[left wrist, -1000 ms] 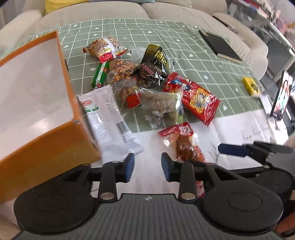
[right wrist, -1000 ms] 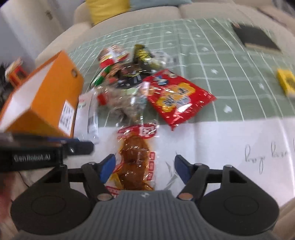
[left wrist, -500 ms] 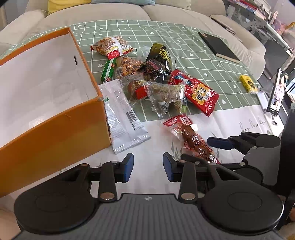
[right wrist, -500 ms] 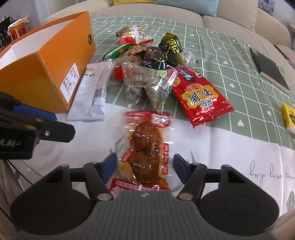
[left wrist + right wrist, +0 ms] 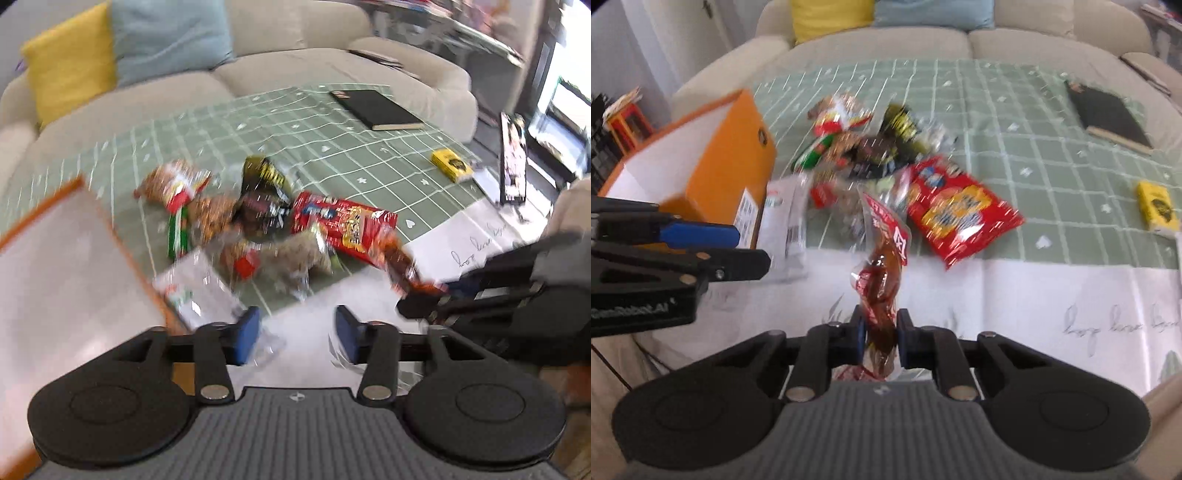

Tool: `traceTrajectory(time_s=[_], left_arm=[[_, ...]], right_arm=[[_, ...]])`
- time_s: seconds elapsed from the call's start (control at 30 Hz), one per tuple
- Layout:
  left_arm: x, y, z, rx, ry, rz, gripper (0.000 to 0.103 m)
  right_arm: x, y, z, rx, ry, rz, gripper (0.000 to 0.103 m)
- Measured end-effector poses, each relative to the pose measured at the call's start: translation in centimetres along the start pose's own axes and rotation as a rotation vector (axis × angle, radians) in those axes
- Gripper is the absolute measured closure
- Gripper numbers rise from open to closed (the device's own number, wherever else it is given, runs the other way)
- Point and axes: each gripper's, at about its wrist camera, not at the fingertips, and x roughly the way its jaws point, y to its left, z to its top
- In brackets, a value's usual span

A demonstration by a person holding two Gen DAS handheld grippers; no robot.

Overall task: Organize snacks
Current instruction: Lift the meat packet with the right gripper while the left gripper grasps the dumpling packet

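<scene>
- Right gripper point(image 5: 880, 338): closed on the lower end of a clear meat pack point(image 5: 882, 273), lifted off the table point(image 5: 1015, 295) near its front edge.
- Pack: long axis running up and away from the jaws, red-labelled top end point(image 5: 886, 225) leaning toward the far edge; probably bowed a little, hard to say through the blur.
- Left gripper point(image 5: 295, 330): open, nothing between the pads, hovering by the front edge just right of the box point(image 5: 70, 266).
- Box: orange, open, at the table's left edge; white inside, no snack visible in the part shown.
- Pile point(image 5: 886, 155): mid-table, untouched — red bag point(image 5: 960, 210), black pack point(image 5: 903, 129), white pack point(image 5: 786, 221) beside the box, others.
- Progress: barely begun; first pack in hand, all others left.
</scene>
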Motion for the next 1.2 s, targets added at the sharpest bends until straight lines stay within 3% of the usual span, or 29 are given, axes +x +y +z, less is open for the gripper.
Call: traceTrajectory(time_s=[0.07, 0.27, 0.5, 0.67, 0.73, 0.93, 1.07, 1.2], left_arm=[[0.6, -0.6, 0.8, 0.077, 0.0, 0.012, 0.033], [4.0, -2.4, 3.1, 0.302, 0.032, 0.038, 0.032], [8.3, -4.1, 3.9, 0.516, 0.105, 0.126, 0.032], [10.5, -5.1, 3.7, 0.602, 0.157, 0.132, 0.034], [11.3, -5.2, 3.7, 0.604, 0.179, 0.14, 0.047], [10.9, -5.2, 3.2, 0.536, 0.147, 0.128, 0.061], [9.6, -4.7, 3.0, 0.447, 0.11, 0.133, 0.063], [7.3, -3.8, 2.8, 0.283, 0.063, 0.115, 0.064]], right_arm=[[-0.5, -0.5, 1.0, 0.007, -0.031, -0.001, 0.09], [0.2, -3.0, 4.1, 0.028, -0.079, -0.021, 0.09], [2.7, -3.9, 4.0, 0.036, -0.066, -0.011, 0.09], [3.7, -4.4, 4.1, 0.064, -0.051, 0.006, 0.09], [3.8, -4.3, 4.0, 0.054, -0.053, 0.01, 0.089], [3.9, -4.0, 3.9, 0.036, -0.056, 0.012, 0.088], [3.7, -4.0, 3.9, 0.032, -0.066, 0.014, 0.089], [3.2, -3.9, 3.9, 0.039, -0.079, 0.024, 0.088]])
